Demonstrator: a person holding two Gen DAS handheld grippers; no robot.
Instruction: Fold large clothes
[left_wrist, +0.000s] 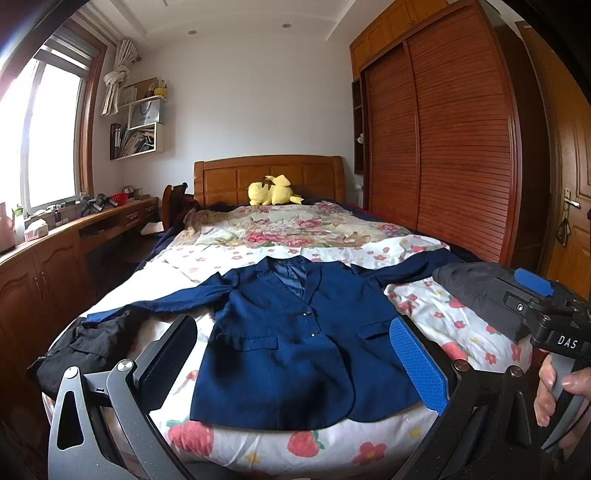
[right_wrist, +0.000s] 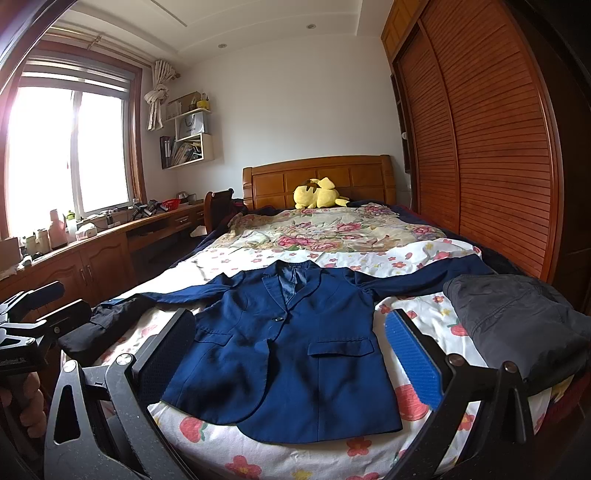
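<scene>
The navy blazer lies flat and face up on the bed, buttoned, with the collar toward the headboard and the hem toward the foot end, and both sleeves are stretched out to the sides. I judge it to be soft but a little heavy, with some body in the lapels and shoulders, so it will probably hang and drag if only one point is lifted. Good places to take hold seem to be a shoulder seam together with the hem corner on the same side, or a sleeve near its cuff. The left gripper and the right gripper both hover above the foot end of the bed with their jaws spread wide, holding nothing; the blazer is seen between the fingers of each, ahead and below, not touching them. A black garment lies beside the left sleeve, and a dark grey garment beside the right one.
</scene>
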